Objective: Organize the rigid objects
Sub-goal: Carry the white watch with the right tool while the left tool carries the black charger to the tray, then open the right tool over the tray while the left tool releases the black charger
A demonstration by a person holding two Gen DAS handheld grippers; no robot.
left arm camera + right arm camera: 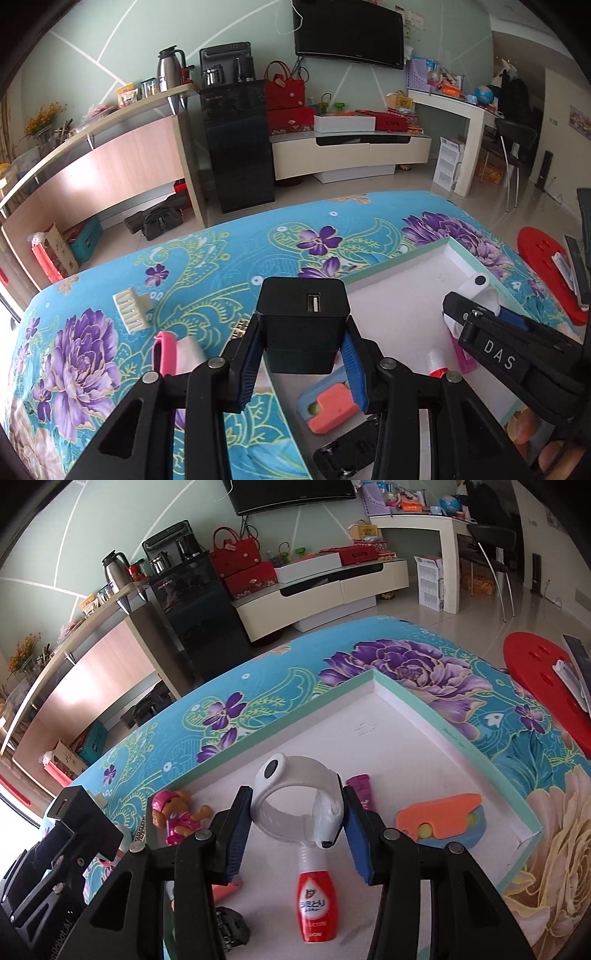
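Note:
My left gripper (301,354) is shut on a black USB charger (303,321) and holds it above the left edge of the white tray (402,295). My right gripper (295,834) is shut on a white watch band (295,805) and holds it over the tray (406,720). In the tray lie a red bottle (314,893), an orange and blue toy (439,821), a pink toy figure (175,814) and a purple piece (360,786). The right gripper with the white band also shows in the left wrist view (480,310).
On the floral cloth (110,350) left of the tray lie a cream comb-like block (131,308), a pink-rimmed roll (177,354) and a small metal piece (240,328). A red stool (543,679) stands at the right. A black item (229,930) lies at the tray's near edge.

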